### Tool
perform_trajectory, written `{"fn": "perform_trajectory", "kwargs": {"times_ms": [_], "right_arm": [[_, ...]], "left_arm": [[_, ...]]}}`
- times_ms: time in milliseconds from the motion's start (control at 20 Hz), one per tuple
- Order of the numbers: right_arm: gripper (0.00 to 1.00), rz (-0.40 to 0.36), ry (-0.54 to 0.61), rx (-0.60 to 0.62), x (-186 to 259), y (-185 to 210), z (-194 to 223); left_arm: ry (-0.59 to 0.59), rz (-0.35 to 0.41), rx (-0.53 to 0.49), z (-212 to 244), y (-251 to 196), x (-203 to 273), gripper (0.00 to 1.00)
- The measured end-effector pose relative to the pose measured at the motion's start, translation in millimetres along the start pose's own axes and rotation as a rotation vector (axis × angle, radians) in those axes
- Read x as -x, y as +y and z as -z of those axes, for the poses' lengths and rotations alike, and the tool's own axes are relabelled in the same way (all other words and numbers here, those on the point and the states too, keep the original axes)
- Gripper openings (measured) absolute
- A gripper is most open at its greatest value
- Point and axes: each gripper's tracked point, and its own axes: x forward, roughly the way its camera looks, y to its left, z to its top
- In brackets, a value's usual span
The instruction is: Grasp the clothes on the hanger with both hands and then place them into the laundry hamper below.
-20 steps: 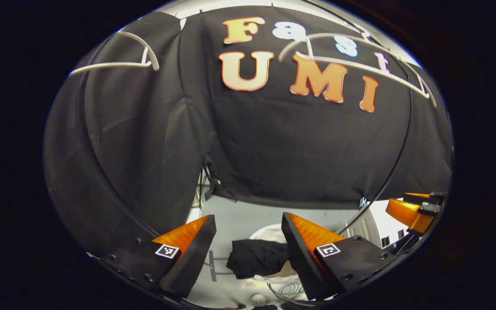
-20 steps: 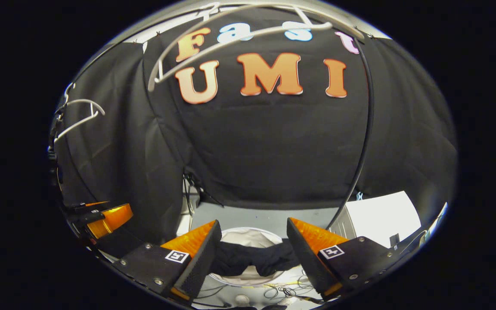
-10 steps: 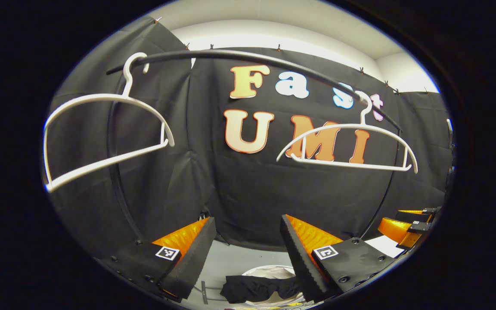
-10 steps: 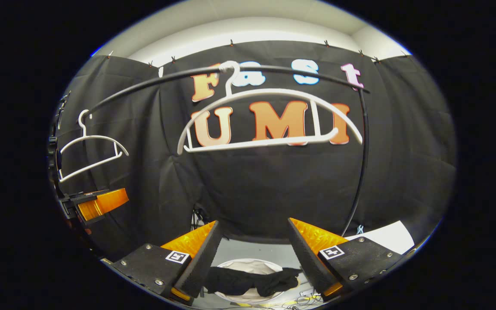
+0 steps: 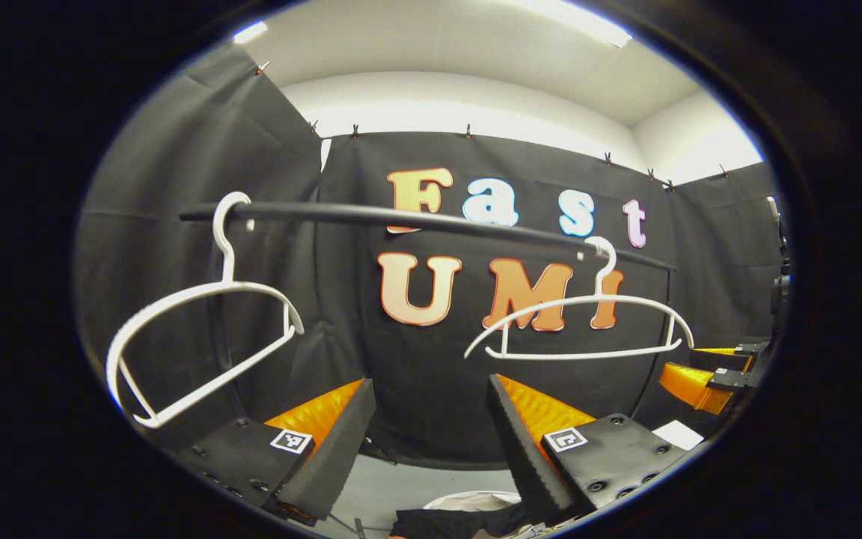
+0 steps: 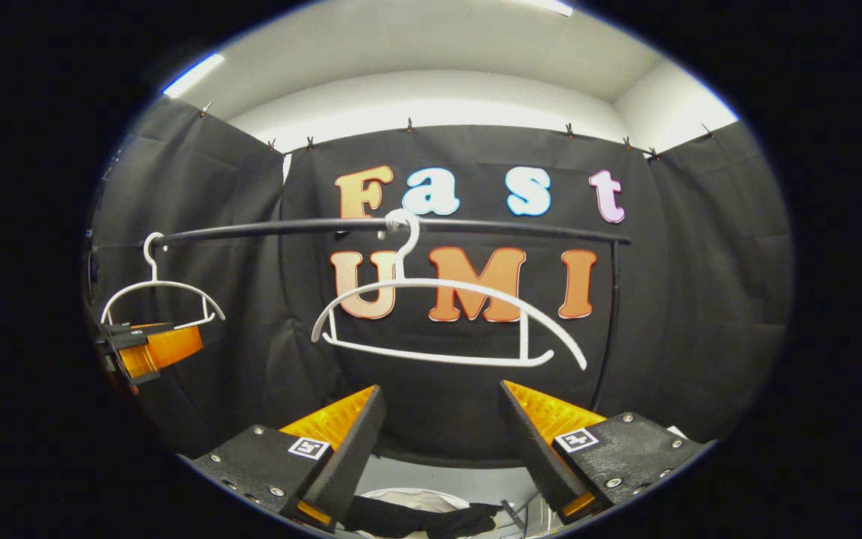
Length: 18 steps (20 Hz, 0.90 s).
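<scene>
We held both grippers, left and right, spread apart and empty. The dark clothes lay in the hamper at six o'clock, well below the right fingertips.

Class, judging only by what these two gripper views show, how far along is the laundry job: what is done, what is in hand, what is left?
Done: both white hangers on the black rail are bare, and a dark garment lies across the hamper below.

In hand: nothing; the left gripper and right gripper are open and empty.

Left: apparently nothing, unless the garment needs tucking in.
</scene>
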Motion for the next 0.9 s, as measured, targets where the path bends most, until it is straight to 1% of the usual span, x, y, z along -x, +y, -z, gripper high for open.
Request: {"fn": "perform_trajectory", "kwargs": {"times_ms": [50, 100, 150, 250, 300, 350, 400, 500, 600, 650, 750, 800, 850, 900], "right_arm": [[1.00, 0.004, -0.019, 0.011, 0, 0, -8], [0.94, 0.006, -0.035, 0.013, 2, -1, -15], [1.00, 0.005, -0.042, 0.008, 2, -1, -20], [1.00, 0.008, -0.051, -0.003, 1, -3, -24], [1.00, 0.013, -0.056, -0.001, 2, -5, -26], [1.00, 0.018, -0.059, 0.002, 1, -8, -26], [1.00, 0.022, -0.060, 0.004, 1, -9, -25], [1.00, 0.028, -0.057, -0.004, -1, -11, -24], [1.00, 0.032, -0.053, -0.010, -4, -13, -22], [0.94, 0.034, -0.050, -0.009, -6, -14, -20], [0.94, 0.029, -0.047, -0.005, -8, -12, -19], [0.88, 0.026, -0.048, -0.003, -7, -10, -19], [0.94, 0.025, -0.049, -0.002, -7, -10, -20], [0.94, 0.025, -0.052, -0.002, -6, -11, -21]], "left_arm": [[-0.014, -0.003, 0.001, -7, 3, 2, 0.94], [-0.031, -0.006, 0.004, -13, 3, 2, 1.00], [-0.042, -0.010, 0.007, -18, 6, 1, 0.98], [-0.053, -0.014, 0.014, -23, 10, 0, 0.94], [-0.055, -0.017, 0.016, -25, 12, -1, 0.97], [-0.061, -0.019, 0.016, -27, 14, -2, 0.94], [-0.063, -0.021, 0.015, -28, 14, -2, 0.97], [-0.065, -0.020, 0.012, -28, 14, -5, 0.94], [-0.065, -0.014, 0.013, -27, 11, -8, 0.94], [-0.064, -0.012, 0.013, -27, 10, -10, 0.94], [-0.061, -0.011, 0.012, -26, 9, -11, 0.94], [-0.060, -0.013, 0.011, -26, 9, -10, 0.94], [-0.057, -0.015, 0.010, -25, 10, -9, 0.94], [-0.056, -0.016, 0.010, -25, 11, -9, 0.94]]}}
